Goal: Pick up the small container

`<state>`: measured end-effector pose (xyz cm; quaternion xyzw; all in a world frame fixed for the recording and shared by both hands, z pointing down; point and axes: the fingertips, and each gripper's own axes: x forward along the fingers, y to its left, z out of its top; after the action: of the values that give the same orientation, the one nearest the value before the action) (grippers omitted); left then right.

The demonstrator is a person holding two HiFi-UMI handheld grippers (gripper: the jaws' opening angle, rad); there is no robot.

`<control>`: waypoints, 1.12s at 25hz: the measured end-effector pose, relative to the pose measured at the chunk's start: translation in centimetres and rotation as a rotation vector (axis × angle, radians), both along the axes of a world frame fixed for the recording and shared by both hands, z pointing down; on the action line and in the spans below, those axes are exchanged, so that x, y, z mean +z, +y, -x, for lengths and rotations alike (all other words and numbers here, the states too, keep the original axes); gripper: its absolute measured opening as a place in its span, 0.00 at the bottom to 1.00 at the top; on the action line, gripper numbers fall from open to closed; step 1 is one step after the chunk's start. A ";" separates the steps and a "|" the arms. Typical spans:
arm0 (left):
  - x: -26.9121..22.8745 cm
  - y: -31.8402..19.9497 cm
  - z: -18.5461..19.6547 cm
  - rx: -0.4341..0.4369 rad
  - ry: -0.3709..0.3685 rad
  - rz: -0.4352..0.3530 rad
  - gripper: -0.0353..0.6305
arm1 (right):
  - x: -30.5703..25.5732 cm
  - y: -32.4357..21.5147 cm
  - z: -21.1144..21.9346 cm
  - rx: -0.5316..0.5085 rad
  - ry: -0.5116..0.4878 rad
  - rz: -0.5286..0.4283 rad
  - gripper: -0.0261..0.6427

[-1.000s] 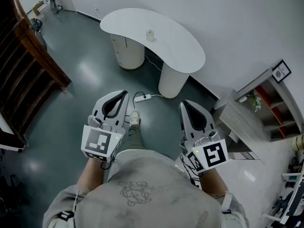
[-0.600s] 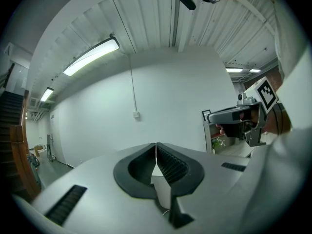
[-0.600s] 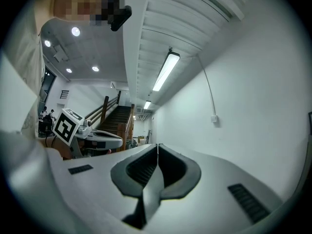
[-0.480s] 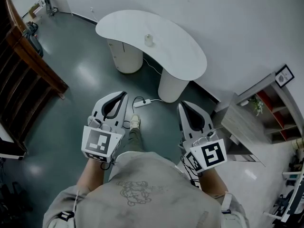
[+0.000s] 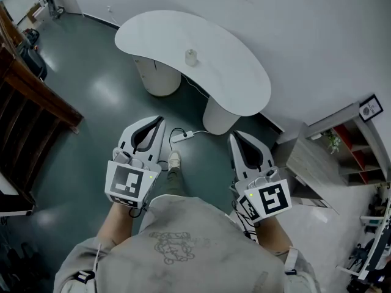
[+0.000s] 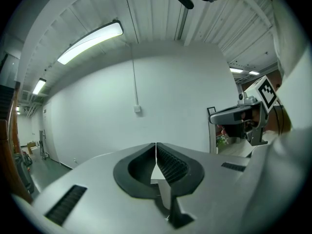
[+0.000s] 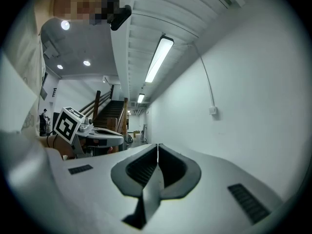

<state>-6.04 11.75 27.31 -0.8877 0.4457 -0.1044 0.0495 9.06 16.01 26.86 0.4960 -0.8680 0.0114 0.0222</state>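
Atop a curved table (image 5: 232,72), small container (image 5: 191,57); left hand-held gripper (image 5: 161,119), right hand-held gripper (image 5: 235,133) closed, empty (ribbed).

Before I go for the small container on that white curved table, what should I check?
1. Small pale container upright on white curved table: ok.
2. Container within reach: not ok, table stands well ahead.
3. Left tool ready to grasp: not ok, shut, empty.
4. Right tool ready: not ok, shut, empty.
5. Floor path: not ok, white power strip lies ahead.
6. Container's contents: cannot tell.
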 end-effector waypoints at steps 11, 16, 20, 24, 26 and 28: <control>-0.5 -13.3 3.5 0.058 -0.012 0.022 0.08 | -0.8 -13.1 4.0 0.045 0.017 0.040 0.08; -0.9 -18.6 4.7 0.087 -0.009 0.038 0.08 | -1.5 -18.4 5.5 0.073 0.030 0.043 0.08; -1.0 -21.6 5.5 0.108 -0.001 0.046 0.08 | -1.8 -21.3 6.2 0.096 0.040 0.044 0.08; -0.6 -23.7 5.6 0.119 0.007 0.049 0.08 | -1.4 -23.5 6.6 0.101 0.053 0.057 0.08; -0.5 -24.5 5.5 0.120 0.012 0.052 0.08 | -1.4 -24.3 6.6 0.102 0.055 0.060 0.08; -0.4 -25.2 5.4 0.118 0.017 0.057 0.08 | -1.6 -25.1 6.4 0.105 0.053 0.055 0.08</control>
<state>-11.46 -13.41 26.87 -0.9144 0.3898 -0.1064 0.0266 2.62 -9.10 25.28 0.5402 -0.8392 0.0234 0.0583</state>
